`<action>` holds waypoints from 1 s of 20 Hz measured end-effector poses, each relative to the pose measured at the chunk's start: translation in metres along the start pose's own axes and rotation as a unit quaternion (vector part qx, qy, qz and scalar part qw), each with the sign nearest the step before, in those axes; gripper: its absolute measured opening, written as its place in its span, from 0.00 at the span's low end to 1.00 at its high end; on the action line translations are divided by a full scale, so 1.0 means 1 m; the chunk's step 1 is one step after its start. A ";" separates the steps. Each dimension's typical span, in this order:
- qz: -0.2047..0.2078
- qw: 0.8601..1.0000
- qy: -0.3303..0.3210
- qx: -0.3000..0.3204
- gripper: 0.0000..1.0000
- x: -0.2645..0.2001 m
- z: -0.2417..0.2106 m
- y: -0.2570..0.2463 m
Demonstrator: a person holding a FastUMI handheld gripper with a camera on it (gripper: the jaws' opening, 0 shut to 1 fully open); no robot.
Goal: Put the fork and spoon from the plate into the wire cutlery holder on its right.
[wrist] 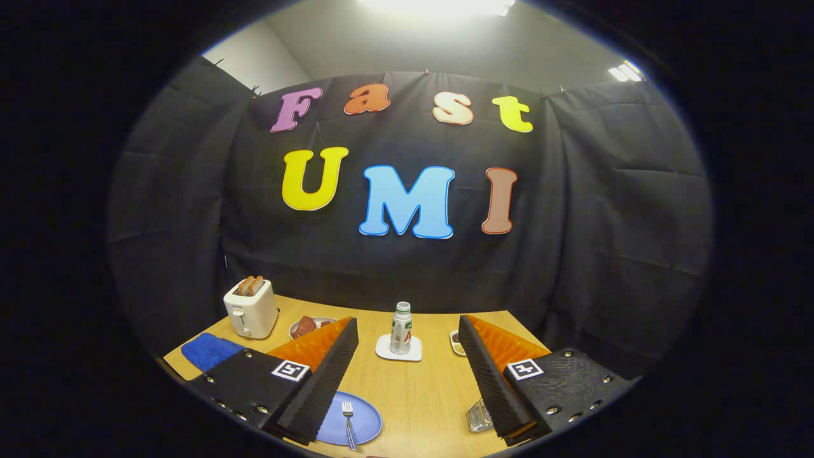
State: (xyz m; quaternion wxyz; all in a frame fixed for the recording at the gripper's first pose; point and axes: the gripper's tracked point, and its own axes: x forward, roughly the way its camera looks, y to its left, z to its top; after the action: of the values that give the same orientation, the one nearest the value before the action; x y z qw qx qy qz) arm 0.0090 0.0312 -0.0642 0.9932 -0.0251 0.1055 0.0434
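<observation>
Wooden tabletop under black cloth walls, and the gripper hangs over it with its fingers spread wide — nothing between them but bare wood. Just inside the left finger sits the blue plate, with the fork lying on it; the spoon I cannot make out. By the right finger, the wire cutlery holder peeks out. Beyond the fingers — a bottle on a white coaster, a toaster and a blue cloth off left.
</observation>
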 end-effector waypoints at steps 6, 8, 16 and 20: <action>0.036 0.992 0.120 -0.012 0.97 0.020 -0.075 0.026; 0.049 0.987 0.149 -0.021 0.97 0.022 -0.095 0.033; 0.080 0.968 0.233 -0.043 0.97 0.027 -0.160 0.061; 0.103 0.953 0.276 -0.066 0.97 0.025 -0.194 0.075</action>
State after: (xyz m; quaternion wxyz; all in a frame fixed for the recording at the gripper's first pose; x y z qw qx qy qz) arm -0.0137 0.0967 -0.2618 0.9117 -0.0904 0.3742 0.1436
